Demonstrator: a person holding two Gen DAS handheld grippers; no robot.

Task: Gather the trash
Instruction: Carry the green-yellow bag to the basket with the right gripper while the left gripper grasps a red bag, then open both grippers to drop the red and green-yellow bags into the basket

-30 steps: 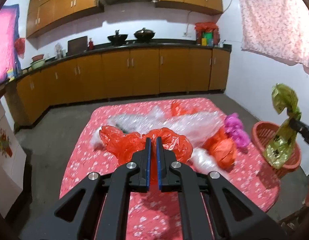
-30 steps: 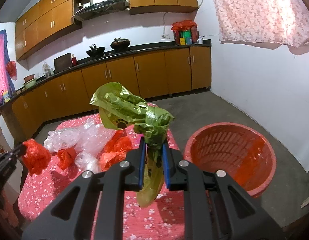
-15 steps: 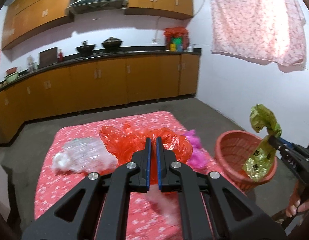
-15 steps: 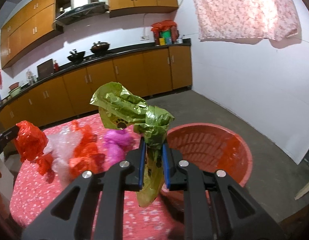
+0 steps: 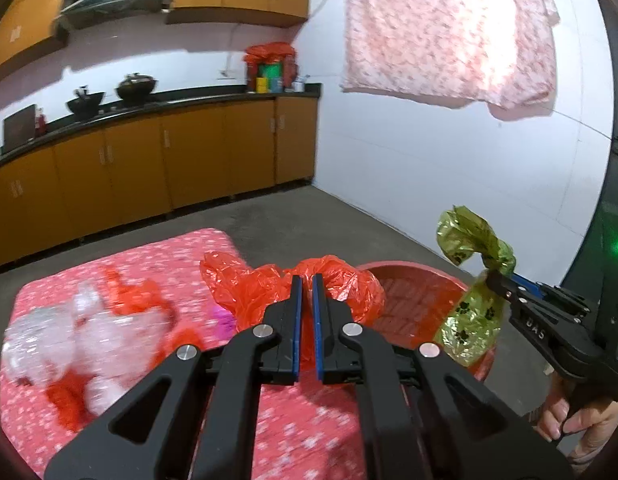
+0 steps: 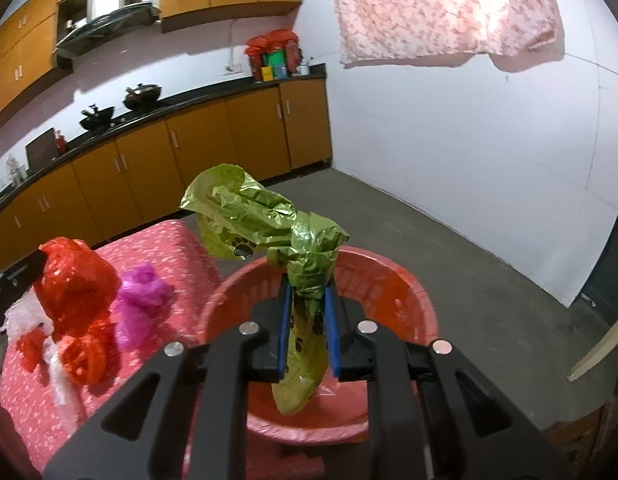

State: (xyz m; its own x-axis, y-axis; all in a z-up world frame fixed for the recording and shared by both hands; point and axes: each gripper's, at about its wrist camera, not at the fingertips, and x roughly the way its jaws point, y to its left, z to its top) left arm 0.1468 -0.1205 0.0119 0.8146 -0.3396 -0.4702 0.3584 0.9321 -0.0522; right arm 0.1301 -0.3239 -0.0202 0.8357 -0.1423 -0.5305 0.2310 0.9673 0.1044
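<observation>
My right gripper [image 6: 309,332] pinches the limp green paw-print bag [image 6: 269,220] mid-neck above the red basket [image 6: 389,280]; my left gripper [image 5: 305,312] clamps the crinkly, weightless red bag [image 5: 237,280].

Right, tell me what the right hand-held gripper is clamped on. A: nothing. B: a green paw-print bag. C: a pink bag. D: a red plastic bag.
B: the right hand-held gripper pinches the green paw-print bag above the red basket; the red bag is in the left hand-held gripper.

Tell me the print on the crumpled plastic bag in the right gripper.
Black paw prints on shiny olive-green plastic bag; clearest in the right wrist view.
</observation>
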